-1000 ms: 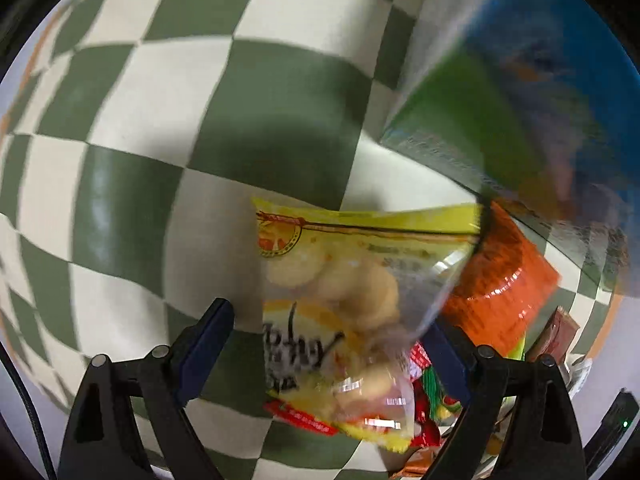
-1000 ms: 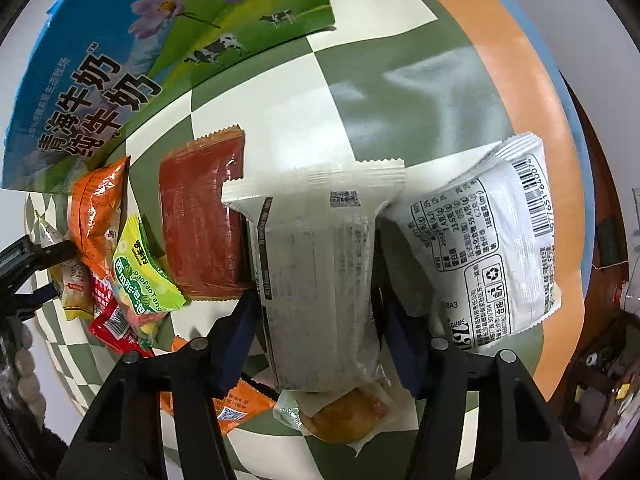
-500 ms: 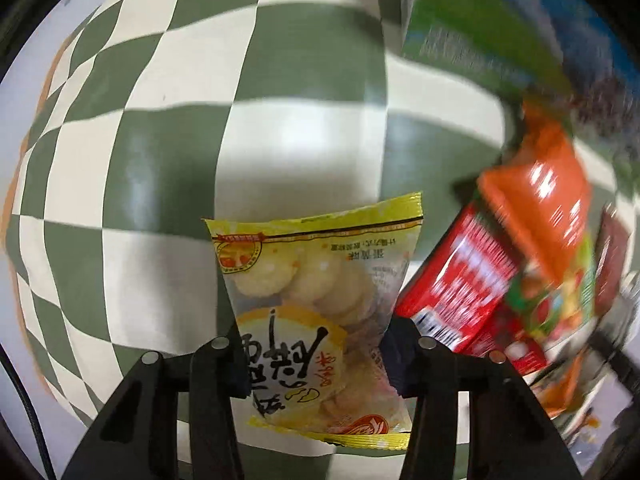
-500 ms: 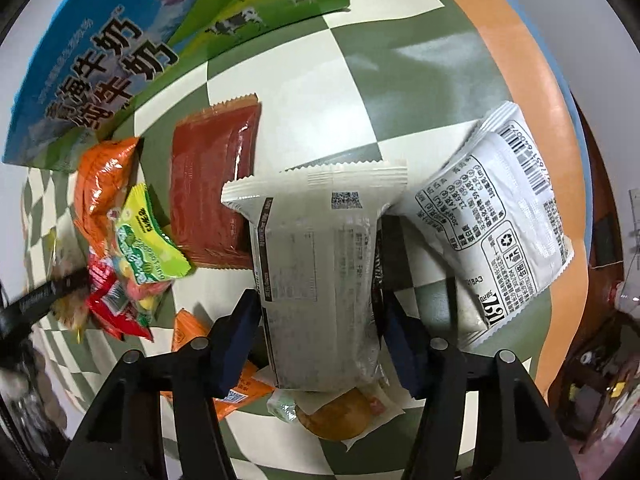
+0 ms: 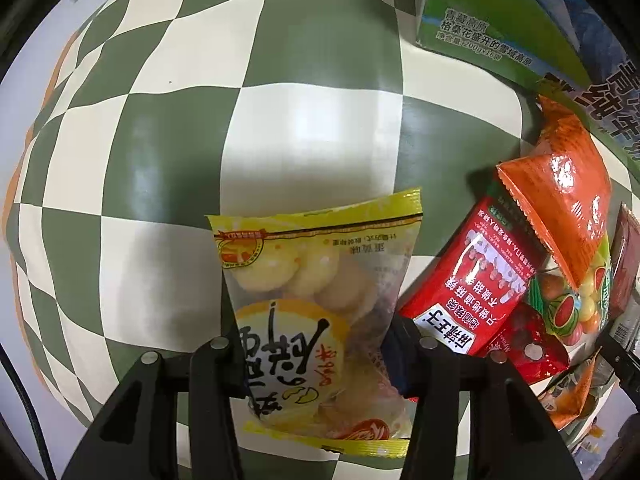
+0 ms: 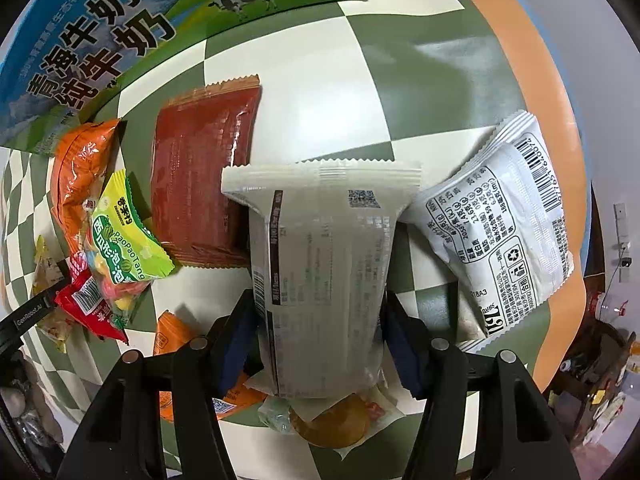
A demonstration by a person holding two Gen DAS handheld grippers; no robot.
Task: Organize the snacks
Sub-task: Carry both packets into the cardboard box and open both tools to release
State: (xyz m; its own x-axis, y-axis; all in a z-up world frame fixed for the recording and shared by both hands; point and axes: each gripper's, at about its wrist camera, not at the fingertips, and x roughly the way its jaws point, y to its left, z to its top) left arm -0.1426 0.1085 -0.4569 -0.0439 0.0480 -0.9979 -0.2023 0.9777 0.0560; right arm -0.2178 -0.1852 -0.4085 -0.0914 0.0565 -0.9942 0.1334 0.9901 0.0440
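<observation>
Since a second ago the left gripper (image 5: 316, 356) has gone from spread wide around the yellow biscuit packet (image 5: 316, 312) to pinching it by its lower half, and the packet has come away from the snack heap toward the bare checks of the checkered tablecloth (image 5: 192, 184). The right gripper (image 6: 320, 344) stays clamped on the pale cream packet (image 6: 324, 264), as before.

Taking the milk carton (image 6: 120, 40) as the landmark: farthest from it, nearest the right wrist camera, a round golden pastry in a clear wrapper (image 6: 332, 424) lies under the cream packet's near end, beside a small orange sachet (image 6: 172, 340). The cream packet itself is held with its crimped far end pointing toward the carton. To its right, well away from the carton and close to the cloth's orange border (image 6: 532, 60), rests a white packet with a barcode (image 6: 504, 232).

Closer to the carton, a red sachet (image 6: 88, 304) and a green bubble-gum bag (image 6: 120, 240) overlap. A flat dark red pouch (image 6: 200, 184) lies between them and the cream packet. An orange packet (image 6: 80, 168) sits just beside the carton's lower edge.

In the left wrist view the biscuit packet sits left of the red sachet (image 5: 476, 284), with the orange packet (image 5: 564, 196) beyond and the carton (image 5: 500, 28) farthest, at upper right.
</observation>
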